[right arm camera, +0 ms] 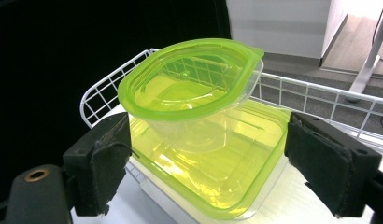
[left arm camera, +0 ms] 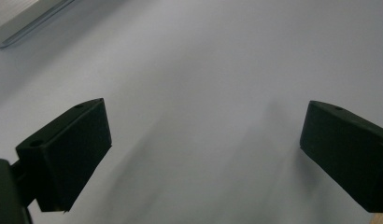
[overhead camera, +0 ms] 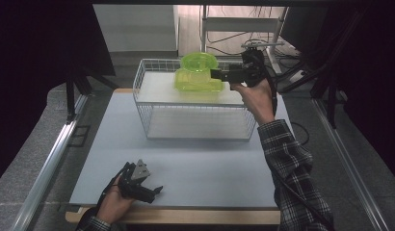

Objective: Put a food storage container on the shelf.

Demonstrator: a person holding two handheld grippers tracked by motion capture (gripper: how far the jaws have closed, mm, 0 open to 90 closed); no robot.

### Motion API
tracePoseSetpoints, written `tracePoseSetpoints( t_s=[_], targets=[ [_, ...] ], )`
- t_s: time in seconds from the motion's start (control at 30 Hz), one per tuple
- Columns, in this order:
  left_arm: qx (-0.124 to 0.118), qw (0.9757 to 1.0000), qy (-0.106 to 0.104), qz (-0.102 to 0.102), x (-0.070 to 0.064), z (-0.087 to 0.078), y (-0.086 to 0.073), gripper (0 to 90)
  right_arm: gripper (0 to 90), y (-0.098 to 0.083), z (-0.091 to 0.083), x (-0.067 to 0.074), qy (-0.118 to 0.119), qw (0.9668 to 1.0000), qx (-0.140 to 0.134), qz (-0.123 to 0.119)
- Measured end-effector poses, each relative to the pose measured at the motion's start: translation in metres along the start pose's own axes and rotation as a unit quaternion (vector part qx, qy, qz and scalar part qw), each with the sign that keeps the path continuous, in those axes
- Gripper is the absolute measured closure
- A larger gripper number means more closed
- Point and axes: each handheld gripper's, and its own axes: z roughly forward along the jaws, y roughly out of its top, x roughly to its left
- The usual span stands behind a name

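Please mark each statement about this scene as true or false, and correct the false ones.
1. A round green-lidded container rests on top of a square green-lidded container. True.
2. Both containers sit on the upper shelf of the white wire rack. True.
3. The right gripper is clamped on the round container. False: its jaws stand open, apart from both containers.
4. The left gripper holds a lid. False: its jaws are open with nothing between them, low over the table.
5. The person wears a plaid sleeve. True.
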Motion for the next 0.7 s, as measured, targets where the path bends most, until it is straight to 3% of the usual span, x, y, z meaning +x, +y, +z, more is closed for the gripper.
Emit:
tracePoseSetpoints(
  t_s=[0.43, 0.7],
  targets=[
    [-0.013, 0.9997, -0.011, -0.018, 0.003, -0.003, 0.001, 2.1, 8.0, -0.017, -0.005, -0.002, -0.006, 0.9996, 0.007, -0.027],
    [-0.04, 0.9978, -0.03, -0.043, 0.007, -0.007, 0.0, 1.9, 5.7, -0.023, -0.008, 0.0, -0.004, 0.999, 0.006, -0.044]
  ],
)
